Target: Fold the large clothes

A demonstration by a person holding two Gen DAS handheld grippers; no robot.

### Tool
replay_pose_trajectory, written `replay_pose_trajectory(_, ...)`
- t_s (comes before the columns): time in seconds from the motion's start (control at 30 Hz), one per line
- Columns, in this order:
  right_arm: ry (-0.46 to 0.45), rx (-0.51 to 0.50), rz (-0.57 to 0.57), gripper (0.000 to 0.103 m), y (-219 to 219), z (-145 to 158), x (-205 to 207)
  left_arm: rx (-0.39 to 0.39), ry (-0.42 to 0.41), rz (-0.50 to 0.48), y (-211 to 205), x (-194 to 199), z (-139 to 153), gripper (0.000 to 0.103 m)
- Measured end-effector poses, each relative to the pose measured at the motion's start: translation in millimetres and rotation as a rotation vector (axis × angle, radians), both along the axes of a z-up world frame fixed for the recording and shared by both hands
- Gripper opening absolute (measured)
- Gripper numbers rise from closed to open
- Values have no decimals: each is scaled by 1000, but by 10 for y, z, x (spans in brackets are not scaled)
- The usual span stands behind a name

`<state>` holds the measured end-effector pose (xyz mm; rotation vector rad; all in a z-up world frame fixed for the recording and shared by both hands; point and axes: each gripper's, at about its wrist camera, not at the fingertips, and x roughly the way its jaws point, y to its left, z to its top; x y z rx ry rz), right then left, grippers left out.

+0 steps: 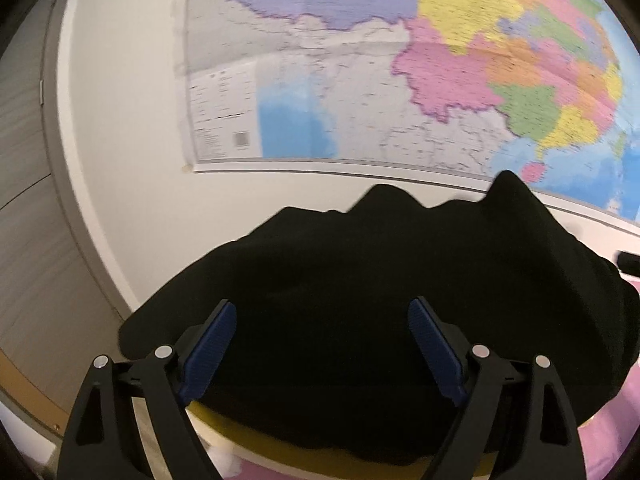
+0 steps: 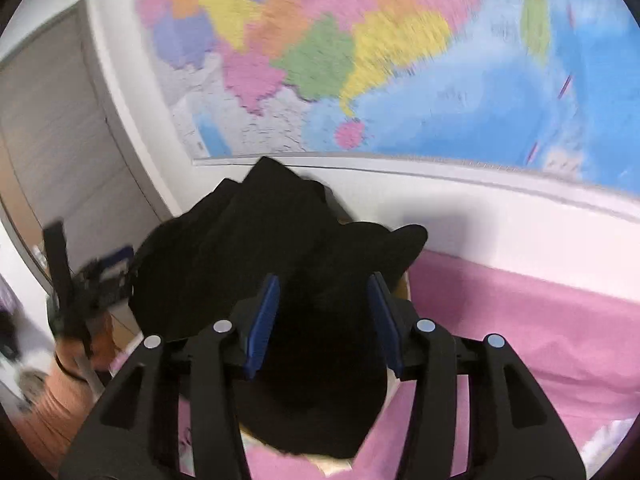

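A large black garment lies bunched in a heap, draped over a pale yellow surface at the edge of a pink bed. My left gripper is open, its blue pads wide apart just in front of the heap, holding nothing. In the right wrist view the same black garment is piled up ahead. My right gripper is open with its blue pads either side of a fold of the cloth, not closed on it. The left gripper shows blurred at the left.
A pink bedsheet spreads to the right. A white wall with a large coloured map stands close behind the heap. A grey door is at the left.
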<state>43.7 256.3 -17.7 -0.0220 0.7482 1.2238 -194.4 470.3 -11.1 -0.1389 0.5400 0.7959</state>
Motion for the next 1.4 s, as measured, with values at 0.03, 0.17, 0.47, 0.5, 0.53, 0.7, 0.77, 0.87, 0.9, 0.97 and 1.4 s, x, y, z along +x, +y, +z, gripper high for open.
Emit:
replay_pose_trajectory(0.03,17,-10,-31,46,68,-20,91,-1,3,-10,-20,35,-2,85)
replay_pose_trajectory(0.17,100,-25,14,46,331,-138,242,-9,14,-30,-65,150,-32,85)
replay_pose_trajectory(0.47,99,-50,96,14,336,-210,263,-50,27,-28,-3,290,-115,85)
replay_pose_trajectory(0.5,74,-14,56,13,233,-123,264,-51,26,-27,-4,286,-119,85)
replay_pose_trajectory(0.53,68,22,27,12,160,-73,287,-52,27,-28,-2,290,-126,85)
replay_pose_trajectory(0.7,107,-5,-55,14,115,-196,302,-71,29,-17,46,317,-132,87)
replay_pose_trajectory(0.77,64,-66,-61,27,195,-245,208,-77,28,-20,56,315,-130,87)
replay_pose_trajectory(0.87,45,-44,-108,40,56,-155,170,-76,26,-19,38,281,-115,87)
replay_pose_trajectory(0.9,17,-26,-116,42,5,-89,136,-72,19,-24,17,250,-97,87)
replay_pose_trajectory(0.97,-50,34,-97,45,-137,86,-32,-44,12,-27,-46,196,-51,87)
replay_pose_trajectory(1.4,-141,-67,102,46,-31,-178,-747,-81,12,-138,-438,280,-213,91)
